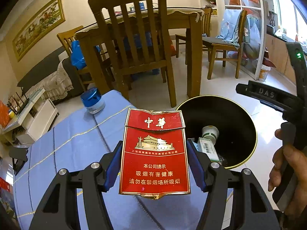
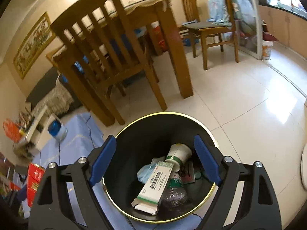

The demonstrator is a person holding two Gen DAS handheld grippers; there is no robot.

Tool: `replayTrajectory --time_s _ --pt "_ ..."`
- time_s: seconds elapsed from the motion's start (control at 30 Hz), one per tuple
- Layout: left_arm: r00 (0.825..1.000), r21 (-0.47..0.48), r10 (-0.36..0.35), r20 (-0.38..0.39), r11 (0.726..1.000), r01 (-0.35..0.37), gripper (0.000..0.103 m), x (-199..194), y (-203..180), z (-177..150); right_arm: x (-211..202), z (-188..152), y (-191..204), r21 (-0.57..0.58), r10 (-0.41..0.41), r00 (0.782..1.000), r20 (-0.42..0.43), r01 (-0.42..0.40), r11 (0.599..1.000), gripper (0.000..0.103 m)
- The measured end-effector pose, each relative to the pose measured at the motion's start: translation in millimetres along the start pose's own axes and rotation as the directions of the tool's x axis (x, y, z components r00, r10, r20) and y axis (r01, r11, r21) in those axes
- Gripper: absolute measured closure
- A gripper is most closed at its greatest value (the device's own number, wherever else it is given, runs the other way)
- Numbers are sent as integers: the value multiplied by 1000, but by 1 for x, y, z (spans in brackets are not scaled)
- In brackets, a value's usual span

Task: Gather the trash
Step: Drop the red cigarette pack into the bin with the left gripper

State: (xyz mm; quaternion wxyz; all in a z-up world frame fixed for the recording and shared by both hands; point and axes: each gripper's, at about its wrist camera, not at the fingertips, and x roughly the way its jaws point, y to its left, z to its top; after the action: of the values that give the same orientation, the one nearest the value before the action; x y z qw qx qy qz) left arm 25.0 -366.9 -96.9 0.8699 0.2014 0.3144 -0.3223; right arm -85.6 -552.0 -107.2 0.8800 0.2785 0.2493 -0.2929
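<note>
Dining room, tiled floor, wooden chair (image 1: 132,38) behind a blue-clothed table (image 1: 76,143). We saw the black bin (image 2: 134,134) just off the cloth's right edge, already holding a white box (image 2: 153,187), paper cup (image 2: 178,153) and plastic bottle (image 2: 174,189). Left gripper (image 1: 154,159) was clamped on the red cigarette pack (image 1: 154,153) by its long sides, above the cloth's right edge beside the bin. Pack looked light, thin card, dented, crushable; side grip suits. Right gripper (image 2: 155,161) hung over the bin, jaws apart, empty.

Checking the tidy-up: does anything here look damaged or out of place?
The red cigarette pack in the left gripper is crushed, its lid and bottom edge dented. A blue-lidded jar lies tipped on the blue cloth.
</note>
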Motion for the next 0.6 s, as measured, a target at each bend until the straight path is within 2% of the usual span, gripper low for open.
replayTrajectory --time_s 0.23,0.3,0.47,0.5,0.53,0.6 --pt "999 45 -33 -14 998 34 41 21 -32 20 -20 5 -24 107 -14 996 83 5 994 15" --pt "998 62 -67 -22 996 68 41 32 -45 32 -25 6 -33 139 -24 994 104 10 990 14" --pt "994 105 -108 -27 988 111 40 44 -71 50 -31 7 -53 205 -40 992 122 14 979 14" --pt "993 109 -118 -27 987 120 38 46 -74 52 -33 7 -57 221 -47 991 129 17 975 14" --pt "992 107 -125 -29 986 127 28 48 -76 53 -35 7 -61 231 -52 990 135 19 973 13" --pt "993 101 -120 -22 987 122 23 49 -78 54 -36 7 -67 247 -59 988 140 23 969 13"
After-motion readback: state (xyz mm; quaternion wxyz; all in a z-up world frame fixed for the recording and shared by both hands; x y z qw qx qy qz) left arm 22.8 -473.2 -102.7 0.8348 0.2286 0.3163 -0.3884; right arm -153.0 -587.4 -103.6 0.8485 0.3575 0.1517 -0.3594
